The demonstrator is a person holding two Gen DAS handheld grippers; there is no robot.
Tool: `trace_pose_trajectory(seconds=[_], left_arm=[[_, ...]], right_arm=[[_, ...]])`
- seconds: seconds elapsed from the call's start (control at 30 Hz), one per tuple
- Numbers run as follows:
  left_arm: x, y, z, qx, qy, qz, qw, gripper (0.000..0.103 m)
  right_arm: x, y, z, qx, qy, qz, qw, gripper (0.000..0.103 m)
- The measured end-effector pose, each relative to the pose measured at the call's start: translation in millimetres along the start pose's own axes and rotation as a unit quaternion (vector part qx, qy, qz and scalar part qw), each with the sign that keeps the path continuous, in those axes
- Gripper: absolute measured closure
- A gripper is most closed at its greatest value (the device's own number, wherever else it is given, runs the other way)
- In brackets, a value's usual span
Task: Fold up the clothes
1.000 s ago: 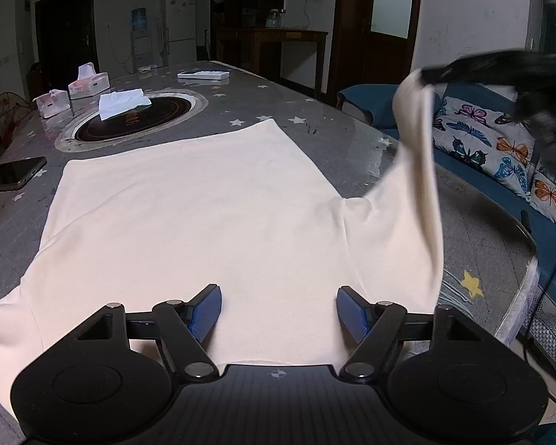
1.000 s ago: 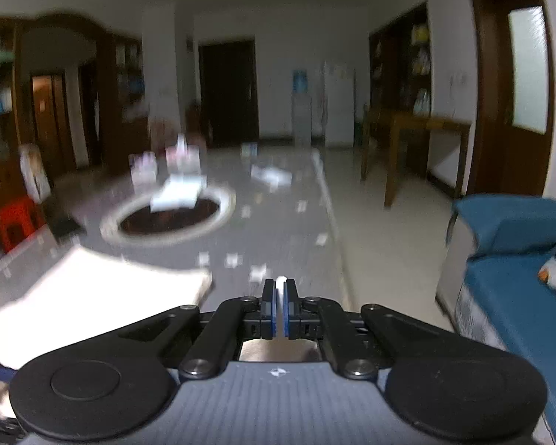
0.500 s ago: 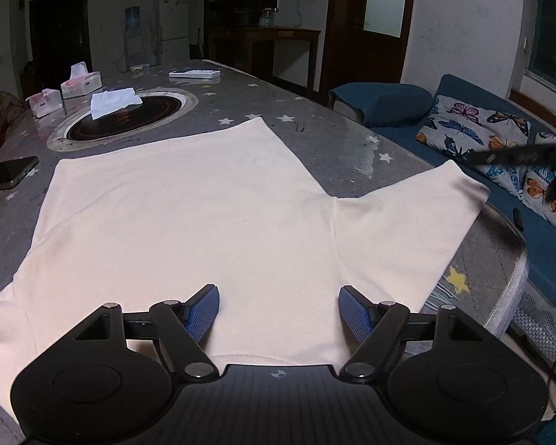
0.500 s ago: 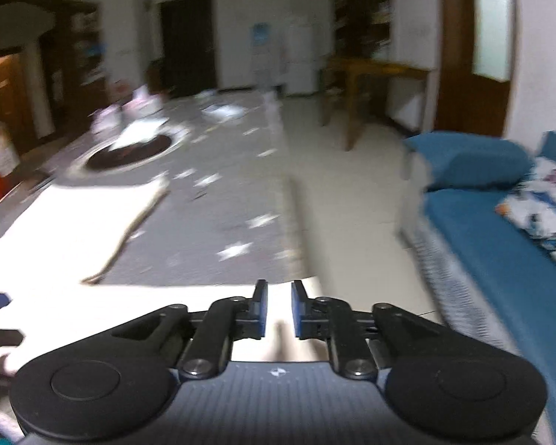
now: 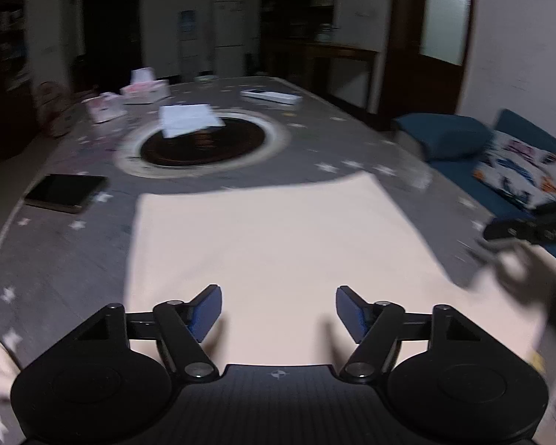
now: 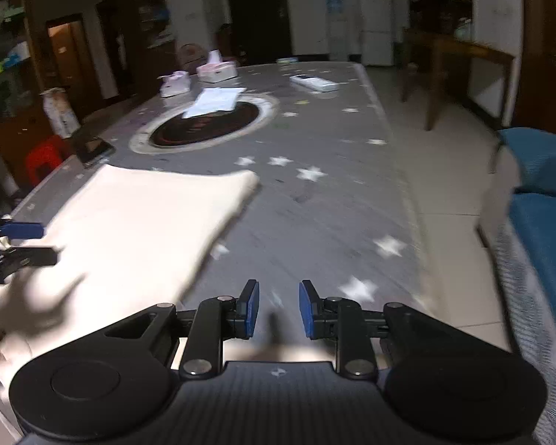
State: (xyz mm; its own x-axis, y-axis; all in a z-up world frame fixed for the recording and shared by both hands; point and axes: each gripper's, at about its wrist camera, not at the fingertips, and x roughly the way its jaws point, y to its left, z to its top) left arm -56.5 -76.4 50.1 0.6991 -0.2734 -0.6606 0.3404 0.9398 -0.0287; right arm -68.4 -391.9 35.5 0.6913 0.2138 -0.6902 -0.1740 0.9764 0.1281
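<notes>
**Cream garment spread on a star-patterned table, both claws empty**

A cream-coloured cotton garment lies flat on the grey table with white star print, its far hem straight and parallel to the round black inset plate with a pale ring. The left claw hovers above the near part of the garment; its blue pads stand wide apart and are closing, with nothing pinched between them. The right claw hangs over the bare table just beside the garment's right edge; its pads stand narrowly apart and are opening, also with nothing between them. Beyond the garment lie a dark phone, a white folded paper on the plate, and two pink-and-white tissue boxes. A blue sofa stands right of the table.
</notes>
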Motion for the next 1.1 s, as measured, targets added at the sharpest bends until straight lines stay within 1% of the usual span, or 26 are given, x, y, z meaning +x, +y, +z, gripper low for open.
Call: trace_pose_trajectory(seconds=[0.13,0.17,0.3,0.4,0.43,0.5,0.53,0.57,0.6,0.63,0.67,0.73,0.83,0.9,0.93,1.0,1.07,1.1], left_arm=[[22.8,30.0,20.8,-0.018,0.01,0.034,0.9992,0.041],[26.7,37.0,24.4,-0.023,0.014,0.039,0.9989,0.043],[48.3,55.9,38.1,-0.021,0.03,0.05,0.9981,0.045],[67.8,68.0,43.2,-0.033,0.043,0.04,0.9977,0.054],[71.9,70.8,43.5,-0.034,0.043,0.038,0.9978,0.059],[80.2,76.6,44.1,-0.036,0.043,0.035,0.9978,0.063],[84.3,79.3,44.4,-0.036,0.043,0.033,0.9979,0.069],[85.7,79.4,44.9,-0.031,0.04,0.036,0.9981,0.075],[86.5,79.5,46.3,-0.029,0.037,0.04,0.9981,0.079],[88.2,82.4,47.3,-0.032,0.036,0.046,0.9978,0.086],[89.9,84.9,48.4,-0.032,0.035,0.056,0.9973,0.09],[94.0,89.9,50.3,-0.03,0.032,0.082,0.9957,0.093],[100.7,97.2,54.5,-0.034,0.029,0.109,0.993,0.094],[101.8,102.7,57.2,-0.043,0.031,0.115,0.992,0.094],[99.6,103.5,57.0,-0.043,0.031,0.115,0.9919,0.094],[94.9,104.8,56.6,-0.044,0.031,0.117,0.9917,0.092],[85.1,102.1,54.0,-0.045,0.03,0.117,0.9916,0.092],[78.6,99.1,52.0,-0.049,0.028,0.108,0.9925,0.092]], right_arm=[[28.5,9.8,29.0,-0.001,0.016,0.032,0.999,0.08],[36.7,11.7,35.4,0.002,0.02,0.04,0.999,0.08],[70.3,18.8,59.8,0.012,0.038,0.064,0.997,0.078],[97.4,22.1,70.9,0.009,0.057,0.059,0.997,0.077],[104.3,23.2,72.8,0.008,0.062,0.058,0.996,0.077],[117.5,25.4,76.5,0.004,0.071,0.056,0.996,0.079],[120.9,27.2,79.1,-0.001,0.071,0.054,0.996,0.081],[124.0,29.1,81.9,-0.007,0.071,0.051,0.996,0.091],[127.0,31.4,84.7,-0.012,0.071,0.048,0.996,0.097],[130.0,33.6,87.6,-0.017,0.072,0.045,0.996,0.097],[133.1,37.4,90.4,-0.029,0.069,0.041,0.996,0.098],[140.0,44.4,96.3,-0.05,0.063,0.034,0.996,0.098],[151.6,53.0,105.3,-0.071,0.058,0.029,0.995,0.097],[152.9,56.3,109.0,-0.084,0.049,0.017,0.995,0.091],[151.7,57.0,110.2,-0.088,0.045,0.011,0.995,0.091],[139.0,56.5,109.7,-0.087,0.037,0.019,0.995,0.09],[122.2,58.8,105.2,-0.096,0.033,0.037,0.994,0.086],[108.5,62.3,99.4,-0.105,0.033,0.052,0.993,0.084]])
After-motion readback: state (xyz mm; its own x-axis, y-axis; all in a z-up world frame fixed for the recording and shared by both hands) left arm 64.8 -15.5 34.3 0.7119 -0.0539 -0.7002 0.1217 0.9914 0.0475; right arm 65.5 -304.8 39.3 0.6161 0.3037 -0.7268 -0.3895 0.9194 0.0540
